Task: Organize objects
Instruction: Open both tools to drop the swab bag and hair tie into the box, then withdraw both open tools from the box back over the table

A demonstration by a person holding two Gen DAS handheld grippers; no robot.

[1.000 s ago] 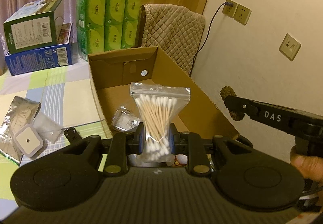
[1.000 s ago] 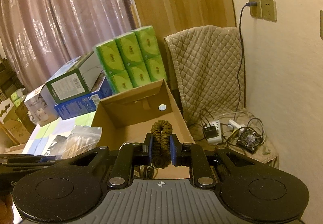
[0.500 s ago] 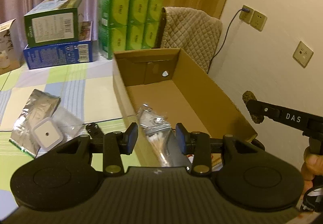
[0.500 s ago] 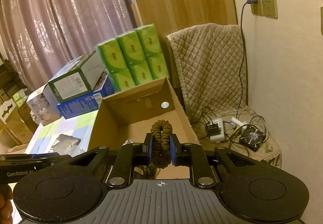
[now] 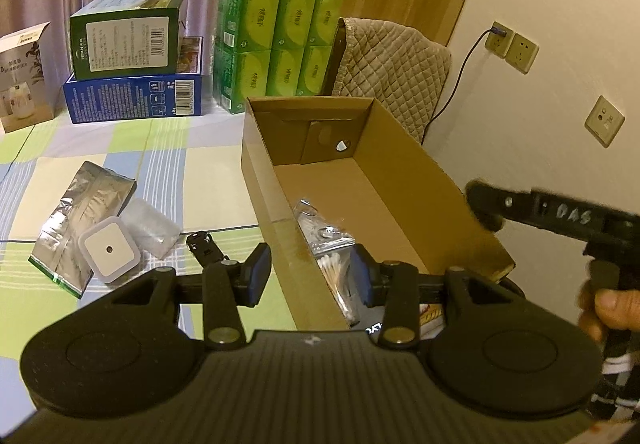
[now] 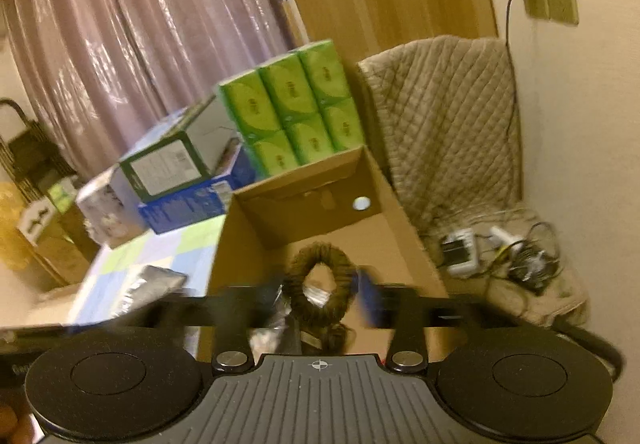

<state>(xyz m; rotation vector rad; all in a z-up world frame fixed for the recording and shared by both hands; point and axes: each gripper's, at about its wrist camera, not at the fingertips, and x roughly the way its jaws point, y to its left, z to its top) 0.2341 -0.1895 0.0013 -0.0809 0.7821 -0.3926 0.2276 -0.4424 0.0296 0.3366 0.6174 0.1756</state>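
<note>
Cardboard box [image 5: 404,180] is now holding the bag of cotton swabs [image 5: 334,268] that the left claw [image 5: 308,275], spread empty, let go, while the right claw [image 6: 320,294] is opening around the brown hair tie [image 6: 322,286], dropping it in next.

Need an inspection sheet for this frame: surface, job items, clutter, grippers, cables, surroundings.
Surface: checked cloth.
Job's things: cotton swab bag in cardboard box; braided ring over the box; foil pouch and white square device on cloth.
Clutter: green tissue packs, stacked cartons.
Grippers: left gripper open; right gripper blurred, apparently open.
Cables: charger cables tangled.
Surroundings: curtain, quilted cover.
</note>
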